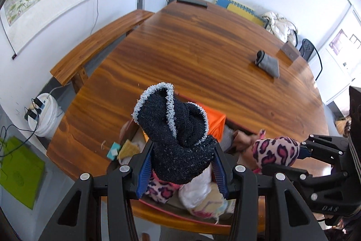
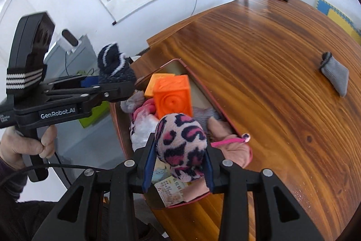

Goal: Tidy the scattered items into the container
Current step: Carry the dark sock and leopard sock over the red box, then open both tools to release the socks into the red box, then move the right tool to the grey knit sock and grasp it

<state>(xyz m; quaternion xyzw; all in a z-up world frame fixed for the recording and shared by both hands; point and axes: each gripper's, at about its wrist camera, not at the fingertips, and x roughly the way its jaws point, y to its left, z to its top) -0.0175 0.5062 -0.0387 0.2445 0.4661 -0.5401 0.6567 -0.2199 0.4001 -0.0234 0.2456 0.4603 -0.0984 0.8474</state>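
I've got the left gripper (image 1: 180,164) clamped on the navy sock (image 1: 178,139), the right gripper (image 2: 178,164) on the leopard sock (image 2: 182,146), both fingers pinching above the container (image 2: 203,92) for dropping; grey sock (image 2: 336,76) waits on the surface (image 2: 270,60).

both tools point steeply downward, side by side. the left tool (image 1: 182,169) is clamped (blue pads pressing in); the right tool (image 2: 178,167) likewise; a hand (image 2: 27,146) grips the left tool's handle.
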